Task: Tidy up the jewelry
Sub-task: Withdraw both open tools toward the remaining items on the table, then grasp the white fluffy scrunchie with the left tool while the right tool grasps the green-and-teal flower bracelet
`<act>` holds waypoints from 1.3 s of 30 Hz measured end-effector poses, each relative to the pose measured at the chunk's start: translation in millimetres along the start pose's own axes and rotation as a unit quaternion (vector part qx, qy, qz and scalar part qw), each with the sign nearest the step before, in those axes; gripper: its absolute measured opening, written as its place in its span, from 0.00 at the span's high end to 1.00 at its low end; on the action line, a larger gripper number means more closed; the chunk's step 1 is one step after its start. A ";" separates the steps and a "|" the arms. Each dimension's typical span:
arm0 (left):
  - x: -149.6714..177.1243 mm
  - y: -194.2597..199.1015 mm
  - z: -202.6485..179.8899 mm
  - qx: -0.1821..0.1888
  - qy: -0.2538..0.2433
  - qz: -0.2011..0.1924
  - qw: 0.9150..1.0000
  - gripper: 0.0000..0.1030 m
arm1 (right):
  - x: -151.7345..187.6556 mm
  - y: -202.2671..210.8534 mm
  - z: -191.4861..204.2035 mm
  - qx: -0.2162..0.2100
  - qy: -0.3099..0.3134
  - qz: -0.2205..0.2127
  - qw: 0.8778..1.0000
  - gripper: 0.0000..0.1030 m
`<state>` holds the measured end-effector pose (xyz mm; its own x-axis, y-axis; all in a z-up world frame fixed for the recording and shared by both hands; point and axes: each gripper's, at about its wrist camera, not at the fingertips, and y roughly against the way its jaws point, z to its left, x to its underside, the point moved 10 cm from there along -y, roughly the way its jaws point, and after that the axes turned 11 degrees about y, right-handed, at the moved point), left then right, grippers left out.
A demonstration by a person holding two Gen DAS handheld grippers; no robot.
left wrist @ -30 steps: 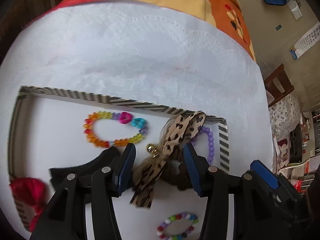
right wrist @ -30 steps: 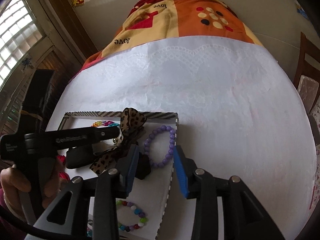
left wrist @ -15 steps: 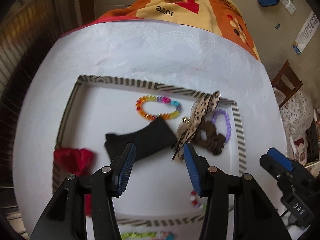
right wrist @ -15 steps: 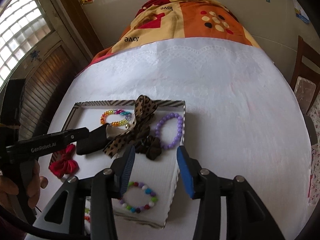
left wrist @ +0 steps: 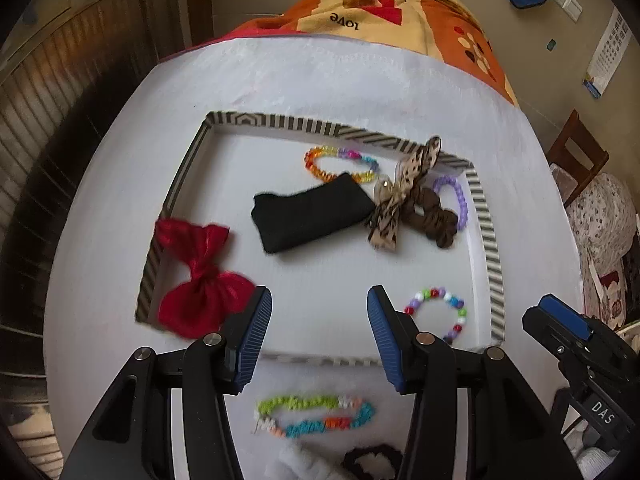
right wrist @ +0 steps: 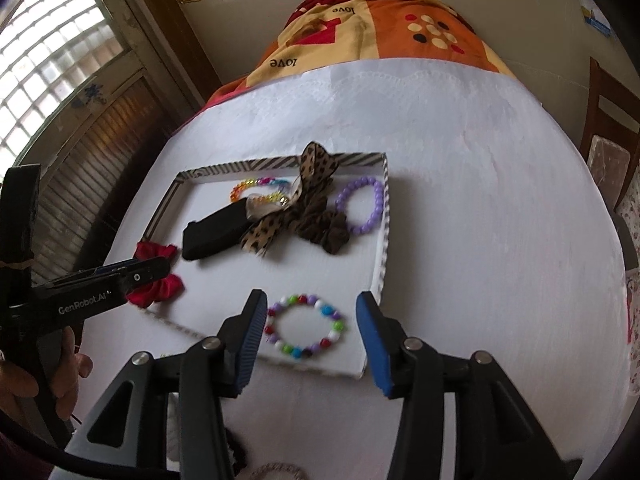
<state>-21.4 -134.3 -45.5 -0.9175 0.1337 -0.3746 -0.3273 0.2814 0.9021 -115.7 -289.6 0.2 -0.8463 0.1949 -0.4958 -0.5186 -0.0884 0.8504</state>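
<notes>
The striped tray (left wrist: 491, 240) lies flat on the white worktop (left wrist: 360, 92) and holds most of the jewelry. At its far right corner, the leopard-print bow (left wrist: 400, 196) rests on a brown scrunchie (left wrist: 434, 216), which overlaps the purple bead bracelet (left wrist: 460, 196). A black pouch (left wrist: 312, 216) lies just left of the bow, touching it, and covers the near edge of the rainbow bracelet (left wrist: 324, 166) beside the far wall. The red bow (left wrist: 200, 276) drapes over the tray's left wall, partly in and partly out. The multicoloured bead bracelet (left wrist: 438, 312) sits alone at the near right corner, well apart from the far cluster.

Outside the tray, on the near side, I see a green, white and teal bead strand (left wrist: 316, 416) on the worktop and, nearer still, a dark scrunchie (left wrist: 372, 462) beside something white and blurred.

My left gripper (left wrist: 320, 328) hangs above the tray's near wall with its fingers spread, holding nothing. My right gripper (right wrist: 310, 332) is likewise spread and empty; in its view the multicoloured bracelet (right wrist: 306, 328) lies framed between the blue pads (right wrist: 374, 340), though I cannot tell whether they are level with it or above it. The left gripper's body (right wrist: 100, 284) crosses that view in front of the red bow (right wrist: 158, 280), held in my left hand (right wrist: 40, 380).

A patterned orange blanket (right wrist: 380, 28) covers the far end beyond the white cloth.
</notes>
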 end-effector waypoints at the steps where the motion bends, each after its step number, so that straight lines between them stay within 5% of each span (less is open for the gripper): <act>1: 3.6 1.3 1.6 -0.002 0.001 0.001 1.000 0.70 | 2.8 1.4 2.2 -0.001 0.001 0.001 1.000 0.52; 23: 61.2 45.3 45.2 -0.026 0.019 -0.024 0.999 0.70 | 65.2 24.8 55.0 -0.022 0.053 0.030 0.998 0.48; 39: 92.2 47.8 62.6 -0.030 0.024 -0.004 0.999 0.70 | 100.6 25.5 64.2 -0.026 0.068 0.057 0.996 0.45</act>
<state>-107.5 -49.1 -50.3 -0.9243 0.0864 -0.3719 -0.3456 0.2245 0.9111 -206.2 -209.5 -16.7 -0.9065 0.0478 -0.4194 -0.4216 -0.1540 0.8936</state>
